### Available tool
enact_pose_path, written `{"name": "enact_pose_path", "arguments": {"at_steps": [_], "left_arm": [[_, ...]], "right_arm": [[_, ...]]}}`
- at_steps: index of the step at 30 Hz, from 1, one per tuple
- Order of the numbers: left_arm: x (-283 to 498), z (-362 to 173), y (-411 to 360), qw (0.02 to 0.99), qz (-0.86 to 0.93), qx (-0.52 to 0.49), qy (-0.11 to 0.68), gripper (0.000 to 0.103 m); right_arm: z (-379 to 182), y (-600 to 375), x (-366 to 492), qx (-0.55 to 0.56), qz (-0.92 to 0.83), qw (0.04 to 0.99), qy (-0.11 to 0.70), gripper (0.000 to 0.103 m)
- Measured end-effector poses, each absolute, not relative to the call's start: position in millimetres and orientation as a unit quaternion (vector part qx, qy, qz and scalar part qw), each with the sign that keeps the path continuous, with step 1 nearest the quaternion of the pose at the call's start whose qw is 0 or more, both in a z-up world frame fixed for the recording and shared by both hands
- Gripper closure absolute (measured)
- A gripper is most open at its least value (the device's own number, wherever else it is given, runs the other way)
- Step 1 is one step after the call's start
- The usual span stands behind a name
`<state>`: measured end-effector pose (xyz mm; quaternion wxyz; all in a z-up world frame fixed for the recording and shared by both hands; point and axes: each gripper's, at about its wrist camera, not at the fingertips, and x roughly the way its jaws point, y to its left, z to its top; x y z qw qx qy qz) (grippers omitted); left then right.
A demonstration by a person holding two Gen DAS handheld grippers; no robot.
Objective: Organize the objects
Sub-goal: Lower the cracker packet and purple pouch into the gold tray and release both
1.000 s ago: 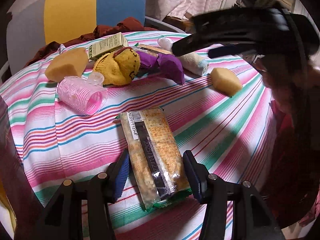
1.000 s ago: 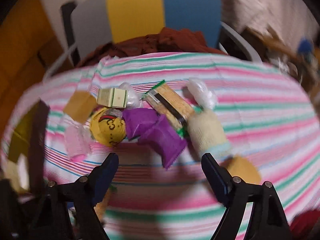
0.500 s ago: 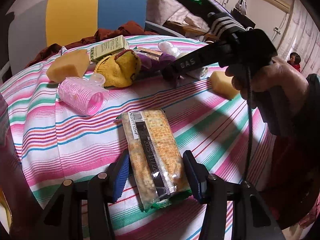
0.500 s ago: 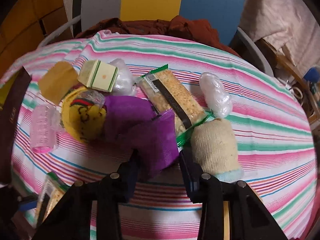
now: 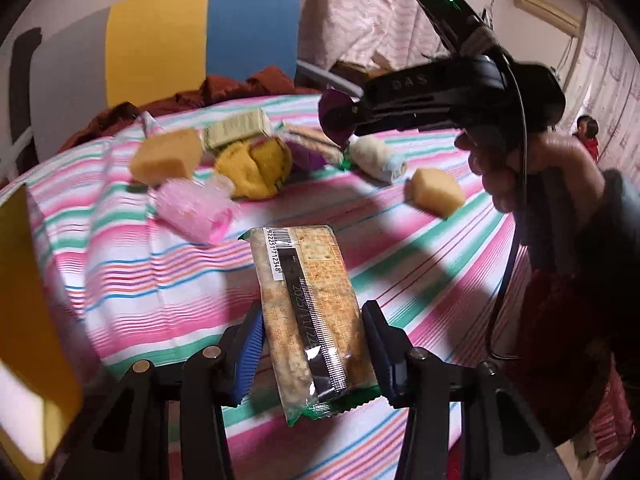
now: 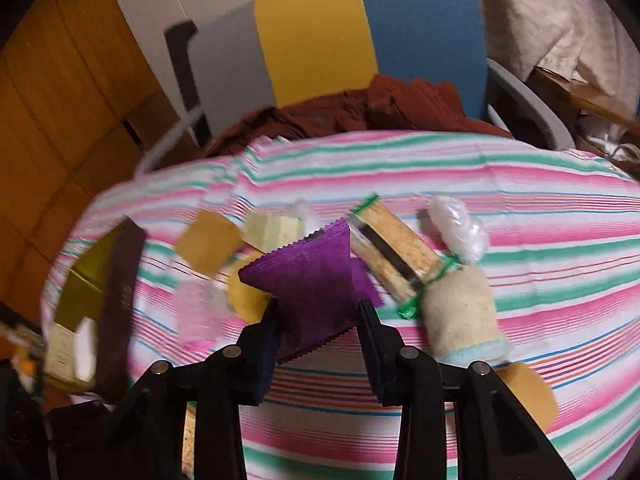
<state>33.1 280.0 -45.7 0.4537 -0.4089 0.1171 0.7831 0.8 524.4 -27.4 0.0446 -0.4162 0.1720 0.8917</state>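
Table (image 6: pixel 520 208) under striped cloth, round-edged; chair with grey, yellow and blue back (image 6: pixel 360 32) stands past its far edge, rust-brown cloth (image 6: pixel 360 112) heaped on the seat.

Change since half a second back: my right tongs (image 6: pixel 316 320), then just pinching the purple sachet (image 6: pixel 308 276) down in the pile, now carry it clear of the cloth; from the left wrist view it hangs in the air above the far cluster. My left tongs (image 5: pixel 312 344) have also lifted: the cracker pack (image 5: pixel 308 300), lying flat on the cloth a moment ago, now rides raised and tilted. Two items picked at once, so I judge sorting is under way, with most of the pile untouched.

Remaining cluster near far edge, biggest down: second cracker pack (image 6: pixel 392 252), cream sock roll (image 6: pixel 460 312) touching its green end, yellow knitted thing (image 5: pixel 256 168), pink ribbed roller (image 5: pixel 192 212), tan sponge block (image 5: pixel 168 156), pale green box (image 5: pixel 236 130), clear crumpled plastic (image 6: pixel 460 224). Smaller sponge (image 5: pixel 436 190) sits apart toward the right edge.

Left tongs: jaws moderately apart, blue pads pressed on both long sides of the pack's near end. Gripping.

Right tongs: jaws narrower, clamped on the sachet's lower corner; the sachet fans out above them.
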Motion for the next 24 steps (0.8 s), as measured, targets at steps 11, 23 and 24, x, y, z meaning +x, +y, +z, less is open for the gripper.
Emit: {"name": "enact_pose_path", "arguments": {"at_steps": [11, 23, 24], "left_arm": [[-0.6, 5.1, 205.0, 0.375, 0.842, -0.385, 0.039, 0.054], [-77.0, 22.9, 79.7, 0.189, 0.914, -0.358, 0.009, 0.054], [-84.4, 20.7, 71.5, 0.177, 0.915, -0.362, 0.014, 0.054]], "right_arm": [[14.8, 437.4, -7.1, -0.397, 0.903, -0.036, 0.161, 0.065], [21.6, 296.1, -72.1, -0.419, 0.887, -0.139, 0.139, 0.065], [19.2, 284.5, -77.5, -0.422, 0.885, -0.144, 0.138, 0.065]]}}
